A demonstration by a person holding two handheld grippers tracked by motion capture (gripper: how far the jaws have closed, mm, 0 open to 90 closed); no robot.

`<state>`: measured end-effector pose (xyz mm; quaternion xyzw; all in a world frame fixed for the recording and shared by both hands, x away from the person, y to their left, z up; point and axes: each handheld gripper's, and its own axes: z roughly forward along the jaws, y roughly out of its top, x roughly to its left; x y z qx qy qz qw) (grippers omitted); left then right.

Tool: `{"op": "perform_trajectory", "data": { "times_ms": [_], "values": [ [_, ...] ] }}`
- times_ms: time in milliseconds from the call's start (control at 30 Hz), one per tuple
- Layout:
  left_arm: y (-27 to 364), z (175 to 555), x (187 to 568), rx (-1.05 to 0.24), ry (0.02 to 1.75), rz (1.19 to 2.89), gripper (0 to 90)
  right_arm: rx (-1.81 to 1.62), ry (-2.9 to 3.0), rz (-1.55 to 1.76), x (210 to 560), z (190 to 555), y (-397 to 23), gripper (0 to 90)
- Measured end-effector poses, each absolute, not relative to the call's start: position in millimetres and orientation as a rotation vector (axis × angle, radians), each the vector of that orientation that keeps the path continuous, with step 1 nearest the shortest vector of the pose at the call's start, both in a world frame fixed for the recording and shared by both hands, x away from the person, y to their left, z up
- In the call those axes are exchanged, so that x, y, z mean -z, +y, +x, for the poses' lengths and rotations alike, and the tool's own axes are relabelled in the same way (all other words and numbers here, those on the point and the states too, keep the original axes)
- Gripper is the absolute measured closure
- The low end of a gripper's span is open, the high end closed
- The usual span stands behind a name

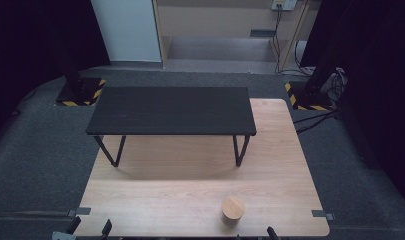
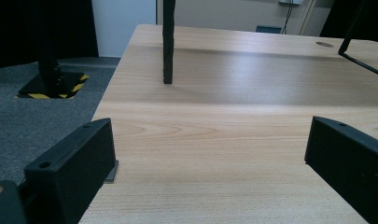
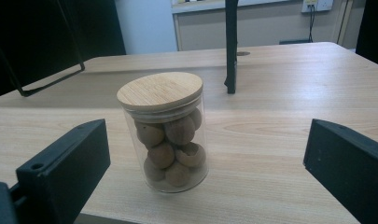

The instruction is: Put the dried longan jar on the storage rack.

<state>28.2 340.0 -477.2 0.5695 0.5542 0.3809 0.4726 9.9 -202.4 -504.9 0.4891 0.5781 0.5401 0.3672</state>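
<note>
Item: glass jar (image 3: 167, 135) of brown nuts under a bamboo lid (image 3: 160, 90), upright near the surface's (image 1: 190, 200) front edge, ahead of my right hand-held gripper (image 3: 203, 168), jaws apart like my left's (image 2: 210, 163); risk judged: an off-centre close could tip it.

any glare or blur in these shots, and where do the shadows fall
High view: dim, dark corners, the black shelf shadows the table beneath it. Left gripper view: pale sheen across the wood past the shelf leg, jaws soft. Right gripper view: the jar is sharp, with faint reflections on its glass.
</note>
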Motion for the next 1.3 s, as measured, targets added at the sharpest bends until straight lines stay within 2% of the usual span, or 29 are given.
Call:
{"op": "perform_trajectory", "data": {
  "times_ms": [733,1300],
  "values": [
    [340.3,29.0,477.7,-0.923,1.353,1.399,0.4,-1.386,1.501,1.239,506.5,13.8,-198.3,0.6],
    [340.3,29.4,477.7,-0.918,1.351,1.405,0.6,-1.393,1.54,1.213,513.9,37.2,-184.6,0.6]
  ]
}}
